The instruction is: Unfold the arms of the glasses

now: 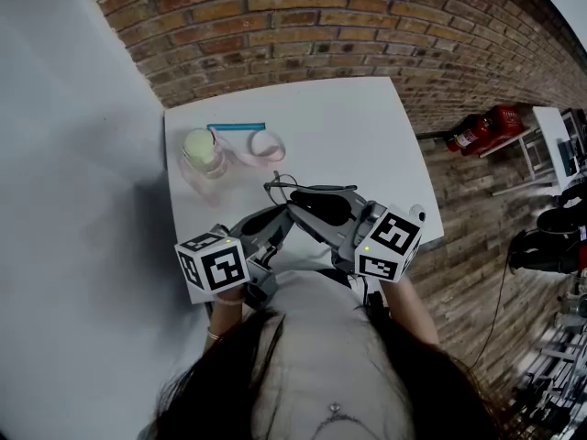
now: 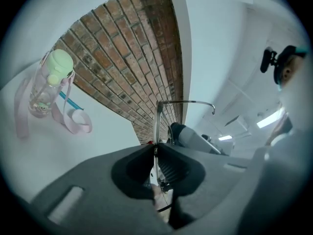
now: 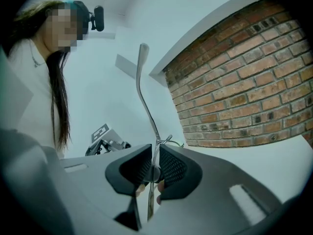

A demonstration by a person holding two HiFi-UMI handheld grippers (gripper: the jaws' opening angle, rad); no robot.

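Thin wire-framed glasses hang above the front of the white table, held between both grippers. My left gripper is shut on the frame from the left. In the left gripper view the wire rises out of the shut left gripper and one arm bends off to the right. My right gripper is shut on the glasses from the right. In the right gripper view an arm stands up from the closed right gripper, its flat tip at the top.
A clear bottle with a pale green lid stands at the table's back left, its pink strap looped beside it. A blue stick lies behind it. A brick wall backs the table; a red extinguisher lies on the floor at the right.
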